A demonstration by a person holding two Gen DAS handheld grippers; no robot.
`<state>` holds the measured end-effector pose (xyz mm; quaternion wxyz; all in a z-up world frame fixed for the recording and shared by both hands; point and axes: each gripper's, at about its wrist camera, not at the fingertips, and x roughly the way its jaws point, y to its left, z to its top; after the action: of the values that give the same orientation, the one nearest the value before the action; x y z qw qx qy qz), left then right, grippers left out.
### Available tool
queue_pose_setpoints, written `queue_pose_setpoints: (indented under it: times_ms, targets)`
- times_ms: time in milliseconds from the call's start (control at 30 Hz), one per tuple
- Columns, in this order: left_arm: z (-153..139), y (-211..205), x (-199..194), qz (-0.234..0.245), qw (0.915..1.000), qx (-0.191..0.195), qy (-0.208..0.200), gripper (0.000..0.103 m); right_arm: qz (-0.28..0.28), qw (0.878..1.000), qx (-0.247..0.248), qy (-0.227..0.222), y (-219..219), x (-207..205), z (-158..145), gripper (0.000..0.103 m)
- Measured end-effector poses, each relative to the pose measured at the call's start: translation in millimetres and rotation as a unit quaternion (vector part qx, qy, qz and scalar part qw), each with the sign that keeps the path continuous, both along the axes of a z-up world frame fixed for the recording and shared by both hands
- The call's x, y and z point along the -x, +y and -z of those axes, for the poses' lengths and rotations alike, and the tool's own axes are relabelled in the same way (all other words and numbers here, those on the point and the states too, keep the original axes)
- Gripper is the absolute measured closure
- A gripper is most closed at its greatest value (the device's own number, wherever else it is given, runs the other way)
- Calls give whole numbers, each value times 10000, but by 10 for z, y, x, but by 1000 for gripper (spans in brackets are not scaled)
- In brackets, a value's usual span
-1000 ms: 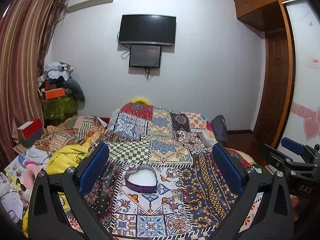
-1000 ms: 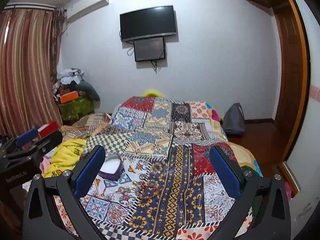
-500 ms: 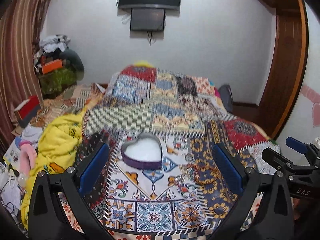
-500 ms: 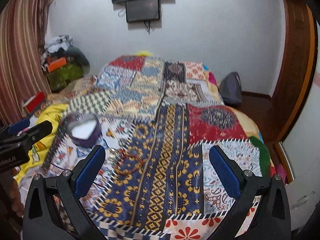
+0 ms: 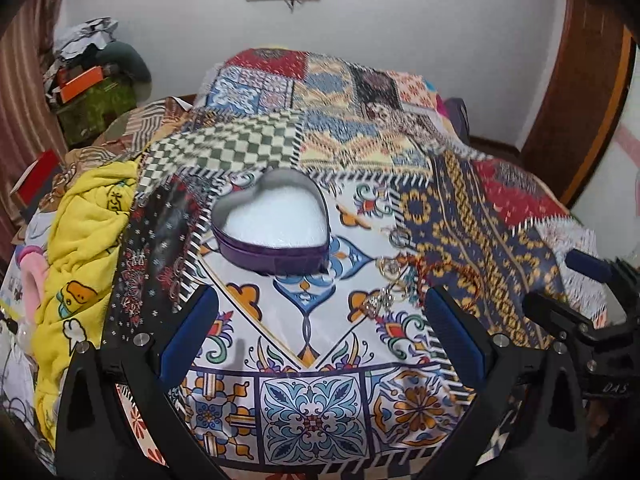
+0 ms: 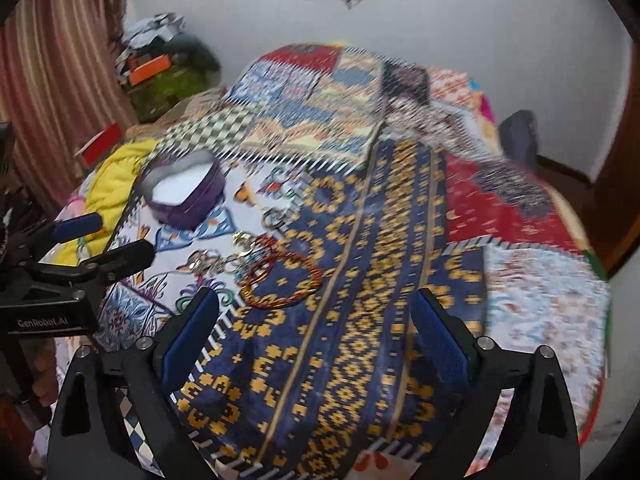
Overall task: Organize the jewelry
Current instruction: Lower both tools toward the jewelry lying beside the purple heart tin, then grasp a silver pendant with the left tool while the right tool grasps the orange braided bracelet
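Observation:
A purple heart-shaped box (image 5: 272, 226) with a white lining stands open on the patterned bedspread (image 5: 312, 404); it also shows in the right wrist view (image 6: 185, 192). Right of it lie red bead bracelets (image 6: 280, 280) and several small metal rings and earrings (image 6: 240, 246), seen too in the left wrist view (image 5: 390, 280). My left gripper (image 5: 320, 332) is open and empty, above the bedspread in front of the box. My right gripper (image 6: 316, 334) is open and empty, just in front of the bracelets.
A yellow blanket (image 5: 80, 256) is bunched at the bed's left edge. Boxes and clothes are piled by the striped curtain (image 6: 44, 80) at the far left. A wooden door (image 5: 576, 92) stands at the right.
Both grippers have tilted down and moved closer to the bed. The box and the jewelry now look larger and nearer. Both stay open.

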<state>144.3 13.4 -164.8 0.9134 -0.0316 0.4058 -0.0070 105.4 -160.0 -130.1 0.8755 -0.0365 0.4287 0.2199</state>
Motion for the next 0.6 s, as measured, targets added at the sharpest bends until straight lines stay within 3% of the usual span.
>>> queue_pose_setpoints:
  times_ms: [233, 367, 533, 600]
  targets:
    - [154, 34, -108, 108, 9997, -18, 239, 0, -388, 9979, 87, 520, 121, -202, 249, 29]
    - [237, 81, -162, 187, 9989, 189, 398, 14, -476, 9962, 174, 708, 158, -264, 354, 32]
    - [325, 50, -213, 365, 9972, 365, 544, 28, -530, 9960, 321, 642, 213, -282, 392, 33]
    - [336, 23, -229, 467, 9964, 436, 563, 34, -513, 9962, 340, 608, 221, -287, 402, 37]
